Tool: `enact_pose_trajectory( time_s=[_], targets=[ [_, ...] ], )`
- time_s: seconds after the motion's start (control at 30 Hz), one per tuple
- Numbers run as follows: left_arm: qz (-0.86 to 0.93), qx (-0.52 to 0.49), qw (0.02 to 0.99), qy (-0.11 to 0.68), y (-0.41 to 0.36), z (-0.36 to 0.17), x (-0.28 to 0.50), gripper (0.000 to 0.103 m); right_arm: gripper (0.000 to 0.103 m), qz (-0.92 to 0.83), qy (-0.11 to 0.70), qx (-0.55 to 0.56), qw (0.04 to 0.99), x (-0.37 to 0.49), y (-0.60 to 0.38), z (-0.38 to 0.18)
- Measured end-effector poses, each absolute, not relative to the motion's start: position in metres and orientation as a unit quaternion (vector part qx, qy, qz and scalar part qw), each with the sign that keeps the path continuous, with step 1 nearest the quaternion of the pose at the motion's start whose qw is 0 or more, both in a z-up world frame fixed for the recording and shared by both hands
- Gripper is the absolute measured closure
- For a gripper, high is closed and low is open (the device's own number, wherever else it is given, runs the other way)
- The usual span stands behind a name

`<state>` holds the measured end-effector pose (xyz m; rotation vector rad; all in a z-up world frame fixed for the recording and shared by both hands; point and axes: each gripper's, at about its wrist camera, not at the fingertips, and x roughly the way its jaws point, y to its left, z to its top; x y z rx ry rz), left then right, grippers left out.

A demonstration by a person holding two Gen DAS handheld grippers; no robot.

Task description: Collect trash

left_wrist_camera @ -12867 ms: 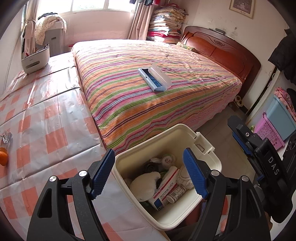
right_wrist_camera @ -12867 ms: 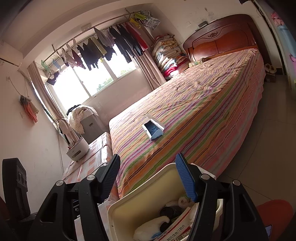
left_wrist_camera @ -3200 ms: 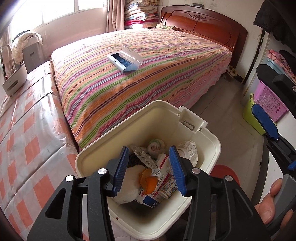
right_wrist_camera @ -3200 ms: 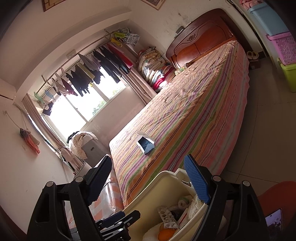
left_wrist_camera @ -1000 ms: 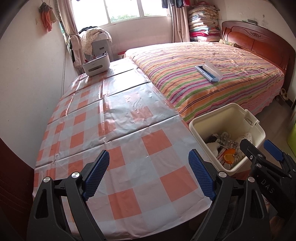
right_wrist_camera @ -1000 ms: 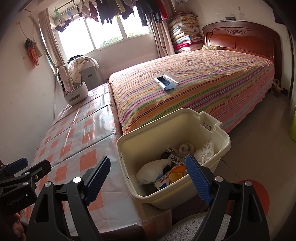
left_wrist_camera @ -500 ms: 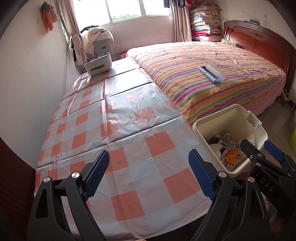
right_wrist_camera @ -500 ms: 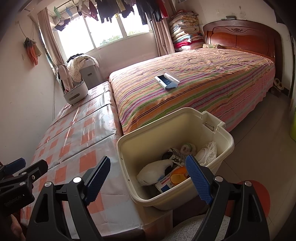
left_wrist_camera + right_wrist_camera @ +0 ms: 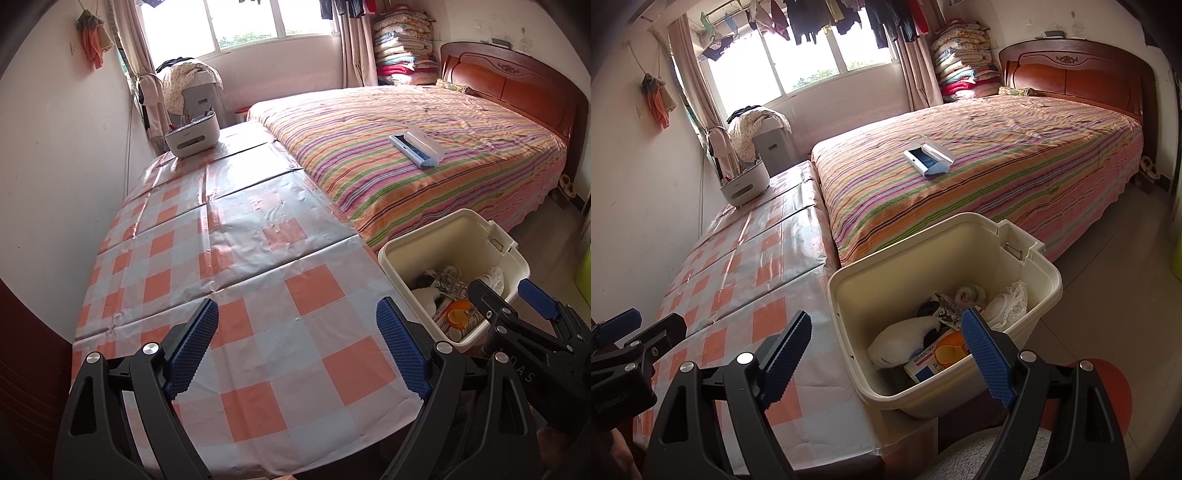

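Nearest, the left hand-held gripper (image 9: 297, 354) and the right hand-held gripper (image 9: 886, 354) both gape wide with nothing between their pads. Under the left one the checked table (image 9: 236, 258) shows no litter. Just beside its edge, the cream bin (image 9: 1047, 273) holds the trash (image 9: 934, 343): collecting looks finished. Beyond lies the striped bed (image 9: 406, 122).

Glossy checked plastic tablecloth (image 9: 236, 236) gleaming; cream plastic bin (image 9: 1027, 258) looking smooth; striped cloth bedspread (image 9: 406, 177) lying matt; wooden headboard (image 9: 517, 88) shining.
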<state>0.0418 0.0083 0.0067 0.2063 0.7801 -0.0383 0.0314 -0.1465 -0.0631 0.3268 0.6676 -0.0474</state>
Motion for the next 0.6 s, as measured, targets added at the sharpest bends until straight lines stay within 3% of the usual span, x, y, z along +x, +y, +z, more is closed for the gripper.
enact_pose_trajectory(
  time_s=[0.6],
  targets=[
    [-0.031,0.109,0.919,0.378,-0.004,0.008,0.038,0.017,0.022,-0.023,0.327,0.166,0.930,0.027,-0.150,-0.065]
  ],
)
